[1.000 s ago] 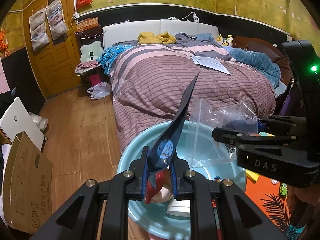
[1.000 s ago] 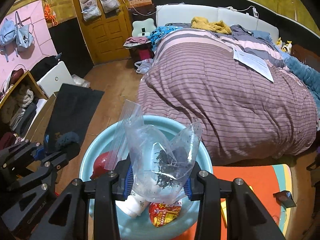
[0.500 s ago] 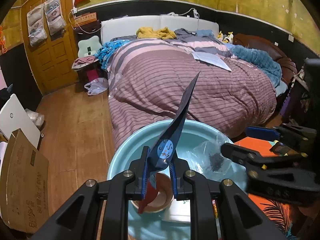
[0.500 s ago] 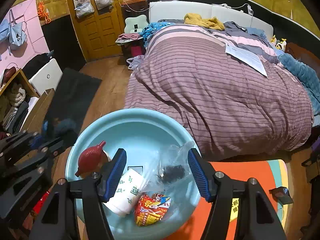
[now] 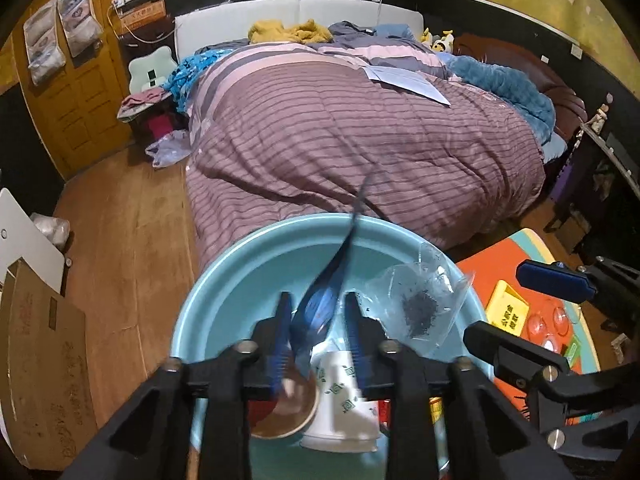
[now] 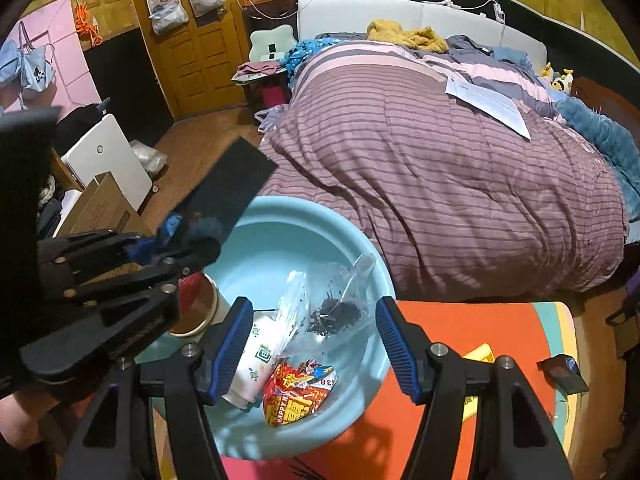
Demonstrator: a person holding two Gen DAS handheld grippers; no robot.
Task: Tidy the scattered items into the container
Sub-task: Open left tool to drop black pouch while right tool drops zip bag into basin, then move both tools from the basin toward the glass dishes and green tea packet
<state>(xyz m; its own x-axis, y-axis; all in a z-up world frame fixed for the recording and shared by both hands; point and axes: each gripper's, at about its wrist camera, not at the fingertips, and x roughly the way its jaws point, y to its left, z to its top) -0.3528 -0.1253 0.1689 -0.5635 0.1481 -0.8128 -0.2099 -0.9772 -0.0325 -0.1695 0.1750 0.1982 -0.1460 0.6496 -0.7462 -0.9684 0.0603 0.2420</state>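
Behind the orange mat (image 6: 460, 320) is a bed with a striped purple quilt (image 5: 360, 136). Your left gripper (image 5: 318, 334) is parted around the dark blue foil packet (image 5: 324, 300) above the round light-blue plastic basin (image 5: 224, 288); your right gripper (image 6: 314, 340) is released. The tall packet may tip over the rim.

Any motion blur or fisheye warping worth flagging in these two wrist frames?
Left wrist view: the blue packet between the left gripper fingers is smeared; room edges bow. Right wrist view: the basin contents look sharp, the left gripper soft.
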